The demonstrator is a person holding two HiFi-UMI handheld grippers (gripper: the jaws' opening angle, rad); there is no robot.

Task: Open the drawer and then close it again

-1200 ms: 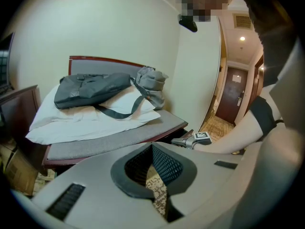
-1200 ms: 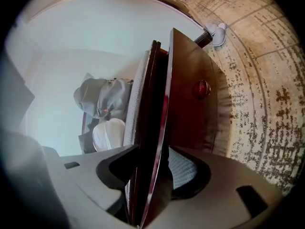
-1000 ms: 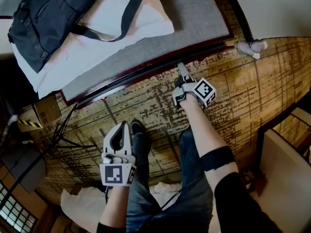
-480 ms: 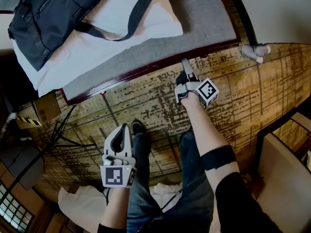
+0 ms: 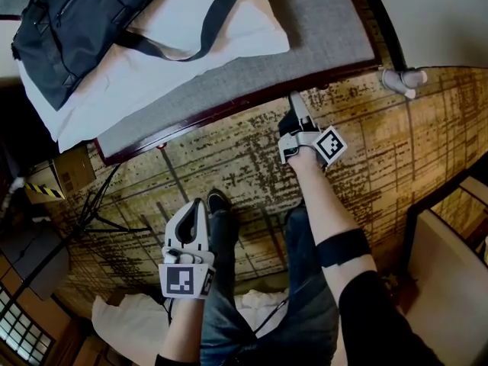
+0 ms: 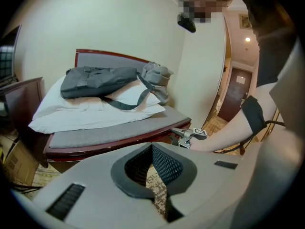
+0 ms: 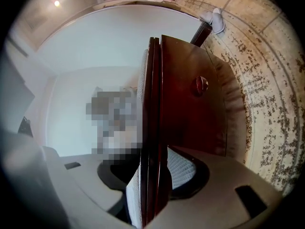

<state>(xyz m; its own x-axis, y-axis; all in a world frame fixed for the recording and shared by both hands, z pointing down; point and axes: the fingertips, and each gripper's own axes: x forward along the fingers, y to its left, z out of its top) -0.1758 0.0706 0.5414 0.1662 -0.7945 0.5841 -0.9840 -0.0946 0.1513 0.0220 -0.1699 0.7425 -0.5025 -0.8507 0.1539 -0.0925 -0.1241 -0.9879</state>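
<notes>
Drawer: the drawer front (image 7: 190,113) is being shown just beyond the right claw (image 7: 152,163), alongside one of its jaws. The knob (image 7: 200,85) is lying further ahead of the jaws and is not being touched.
Drawer position: no gap is being shown under the bench rim (image 5: 229,111) ahead of the claw in the head view, so the drawer is being judged as pushed in, or very nearly so.
Right claw: a wooden edge (image 7: 153,104) is being clamped between the pads. The jaws have just been closing a little and are being held partly spread around it. Whether that edge belongs to the drawer or to the bench cannot be told.
Left claw: the left claw (image 6: 152,149) is being held fully closed with nothing in it. It is being kept low over the carpet (image 5: 252,166), well behind the right claw and well apart from the drawer.
Done: the opening and the push back are being judged as finished or almost finished.
Left to do: any last seating of the drawer is being awaited, along with letting go of the wooden edge and drawing the right claw back.
</notes>
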